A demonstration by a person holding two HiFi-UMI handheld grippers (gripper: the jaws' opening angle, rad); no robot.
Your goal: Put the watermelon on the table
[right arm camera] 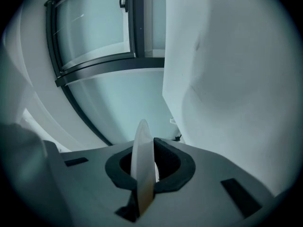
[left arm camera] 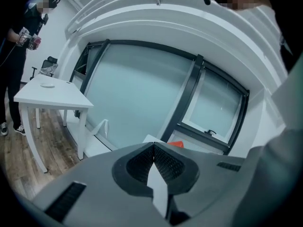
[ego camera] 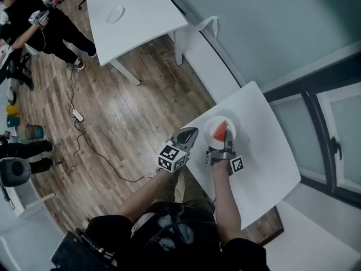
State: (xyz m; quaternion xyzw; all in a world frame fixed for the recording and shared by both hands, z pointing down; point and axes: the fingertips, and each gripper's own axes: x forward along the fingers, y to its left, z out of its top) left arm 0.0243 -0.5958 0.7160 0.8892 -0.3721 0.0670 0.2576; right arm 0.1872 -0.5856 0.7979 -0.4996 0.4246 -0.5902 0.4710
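Clamped on the near rim of a round white plate (ego camera: 210, 138), the right gripper (ego camera: 227, 142) has its jaws drawn in on the thin edge. The right gripper view shows that edge standing edge-on between the dark pads. On the plate lies a red wedge of watermelon (ego camera: 219, 131), its point just beside the jaw tips. Plate and watermelon sit over the near part of a white rectangular table (ego camera: 265, 157); I cannot tell whether the plate rests on the top or hangs just above it.

To its left, the left gripper (ego camera: 193, 132) has its jaws pressed together with nothing held. It sits at the table's left edge, near the plate but apart from it. In its own view a sliver of the red wedge peeps out just behind the closed tips.

Beyond the table runs a frosted glass wall with dark frames (ego camera: 316, 112). Across the wooden plank floor (ego camera: 130, 112), where a black cable (ego camera: 90, 143) trails, stands a second white table (ego camera: 146, 21) carrying a small white dish (ego camera: 115, 14), well apart. A person in dark clothes (ego camera: 39, 27) stands beside it.
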